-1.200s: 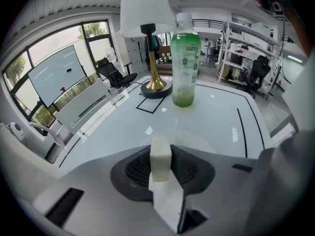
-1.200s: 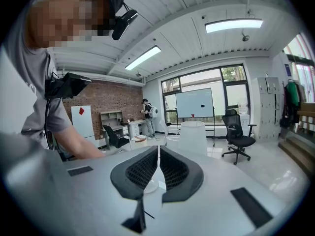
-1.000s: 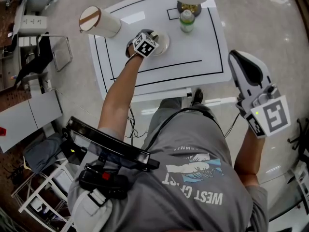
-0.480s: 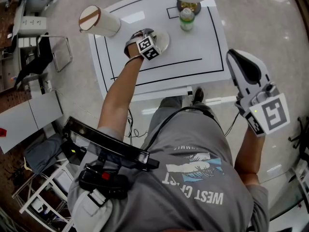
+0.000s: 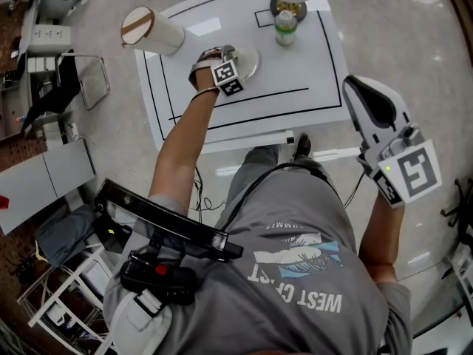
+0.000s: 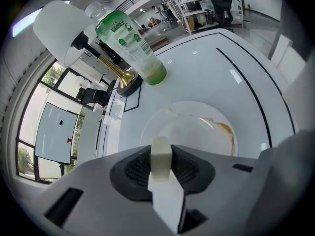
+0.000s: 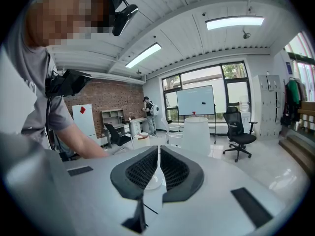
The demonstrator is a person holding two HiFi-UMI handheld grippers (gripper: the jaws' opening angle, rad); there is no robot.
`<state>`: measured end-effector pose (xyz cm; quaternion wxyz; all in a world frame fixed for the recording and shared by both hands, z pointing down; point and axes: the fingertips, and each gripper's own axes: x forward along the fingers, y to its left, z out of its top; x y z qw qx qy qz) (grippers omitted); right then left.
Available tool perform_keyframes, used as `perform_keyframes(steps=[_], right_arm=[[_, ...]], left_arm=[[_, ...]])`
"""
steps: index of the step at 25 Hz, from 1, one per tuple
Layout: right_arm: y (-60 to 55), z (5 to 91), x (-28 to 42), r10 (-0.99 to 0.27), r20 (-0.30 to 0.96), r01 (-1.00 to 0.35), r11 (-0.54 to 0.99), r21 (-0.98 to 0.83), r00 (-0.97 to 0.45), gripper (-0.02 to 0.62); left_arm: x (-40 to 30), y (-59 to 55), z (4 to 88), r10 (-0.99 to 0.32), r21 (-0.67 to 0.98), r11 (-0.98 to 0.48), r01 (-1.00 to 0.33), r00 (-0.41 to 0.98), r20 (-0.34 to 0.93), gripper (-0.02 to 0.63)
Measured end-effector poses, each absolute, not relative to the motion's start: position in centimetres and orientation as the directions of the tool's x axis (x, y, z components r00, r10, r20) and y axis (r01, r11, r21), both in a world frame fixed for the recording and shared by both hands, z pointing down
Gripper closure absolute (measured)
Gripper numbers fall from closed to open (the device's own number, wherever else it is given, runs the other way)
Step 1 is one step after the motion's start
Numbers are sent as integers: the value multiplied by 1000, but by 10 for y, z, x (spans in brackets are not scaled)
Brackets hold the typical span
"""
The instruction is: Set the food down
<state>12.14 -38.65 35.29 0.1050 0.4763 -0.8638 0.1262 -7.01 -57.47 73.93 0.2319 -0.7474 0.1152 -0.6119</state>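
Our left gripper [image 5: 225, 56] pinches a pale food piece [image 6: 161, 154] over the plate [image 6: 209, 132]; our right gripper [image 7: 158, 155], near right, is closed and empty.

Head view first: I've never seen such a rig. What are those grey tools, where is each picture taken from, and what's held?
A person holds a two-jaw gripper in each hand. The head view looks down from their head; the other two cameras ride on the grippers. The left gripper clamps a pale food strip over a smeared white plate on the white table, near a green bottle and a lamp. The right gripper is shut and empty, beside the table.
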Motion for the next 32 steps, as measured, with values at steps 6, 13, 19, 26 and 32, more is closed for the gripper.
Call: perform_keyframes(steps=[6,13,19,26,32], right_arm=[[-379,353,121,-798,299,-850,514,-116,-523,586],[-374,352,121,-795,302,-848,516,-118,-526,586],[-370,352,121,-794,301,-846,519,-117,-529,586],[-364,350,122,-792,297,-844,525,-114,-533,586],[-360,350,124,-790,295,-840,530,-116,-538,586]], left_arm=[[-72,-566,743,-416,-444,-890,105,214,884,502],[-74,-561,743,-378,-401,-913,79,207,902,499],[-75,-556,741,-352,-370,-927,54,211,912,475],[-76,-552,736,-347,-363,-931,41,209,914,460],[-77,-548,735,-334,-346,-938,23,215,918,459]])
